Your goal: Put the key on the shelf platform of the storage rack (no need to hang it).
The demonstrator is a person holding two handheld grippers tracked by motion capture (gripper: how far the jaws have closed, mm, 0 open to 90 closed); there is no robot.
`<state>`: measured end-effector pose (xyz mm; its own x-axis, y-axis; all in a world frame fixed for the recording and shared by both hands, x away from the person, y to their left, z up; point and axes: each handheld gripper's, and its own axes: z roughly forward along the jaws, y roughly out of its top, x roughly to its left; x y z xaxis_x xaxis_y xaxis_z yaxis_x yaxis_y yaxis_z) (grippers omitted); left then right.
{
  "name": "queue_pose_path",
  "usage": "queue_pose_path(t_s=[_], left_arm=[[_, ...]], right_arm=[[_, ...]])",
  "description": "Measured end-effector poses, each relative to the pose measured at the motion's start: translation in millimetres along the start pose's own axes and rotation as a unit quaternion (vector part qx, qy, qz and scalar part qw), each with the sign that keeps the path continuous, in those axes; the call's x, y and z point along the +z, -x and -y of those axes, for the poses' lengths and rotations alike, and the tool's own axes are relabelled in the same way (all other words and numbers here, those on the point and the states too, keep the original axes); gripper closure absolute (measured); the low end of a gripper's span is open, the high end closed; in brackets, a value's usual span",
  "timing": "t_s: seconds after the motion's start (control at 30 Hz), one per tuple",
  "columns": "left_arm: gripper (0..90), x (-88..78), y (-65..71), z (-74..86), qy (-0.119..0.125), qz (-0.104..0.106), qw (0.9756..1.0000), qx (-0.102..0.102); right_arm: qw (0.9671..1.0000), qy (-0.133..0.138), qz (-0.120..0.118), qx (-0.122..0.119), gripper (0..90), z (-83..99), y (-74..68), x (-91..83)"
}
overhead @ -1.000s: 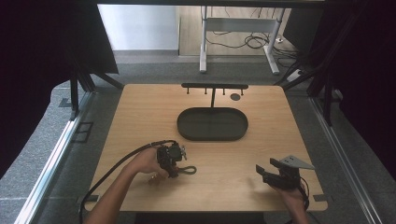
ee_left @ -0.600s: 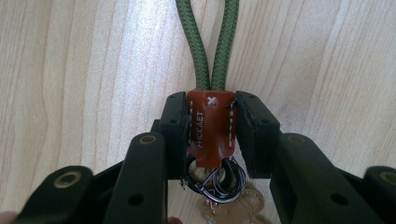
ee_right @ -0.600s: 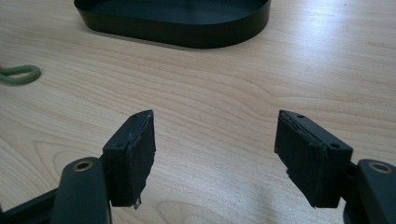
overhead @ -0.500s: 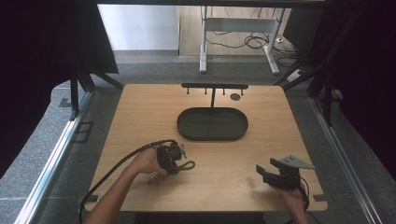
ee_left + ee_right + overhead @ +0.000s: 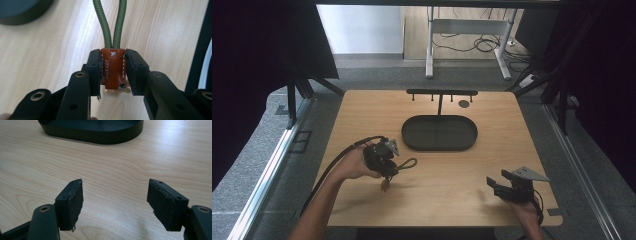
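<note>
Keychain [image 5: 113, 67] leather tab clamped in left gripper [image 5: 112, 72] fingers, green loop pointing toward tray [image 5: 439, 133] (right gripper [image 5: 115, 202] fingers apart)

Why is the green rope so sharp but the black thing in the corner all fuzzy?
In the left gripper view the green rope and its brown leather tab sit close and sharp, while the black tray behind blurs; in the high view the table is evenly lit, with soft shadows.
</note>
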<state>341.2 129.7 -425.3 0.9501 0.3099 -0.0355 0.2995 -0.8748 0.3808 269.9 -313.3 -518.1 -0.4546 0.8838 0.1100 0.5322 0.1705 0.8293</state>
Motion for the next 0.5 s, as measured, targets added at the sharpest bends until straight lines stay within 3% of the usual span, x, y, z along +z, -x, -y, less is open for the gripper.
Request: queue_pose_path(t_s=[0.5], left_arm=[[67.1, -31.4, -3.7, -8.7, 0.026, -0.006, 0.9996, 0.004]], right_arm=[[0.9999, 0.003, -0.007, -0.009, 29.5, 0.6, -0.8, 1.1]])
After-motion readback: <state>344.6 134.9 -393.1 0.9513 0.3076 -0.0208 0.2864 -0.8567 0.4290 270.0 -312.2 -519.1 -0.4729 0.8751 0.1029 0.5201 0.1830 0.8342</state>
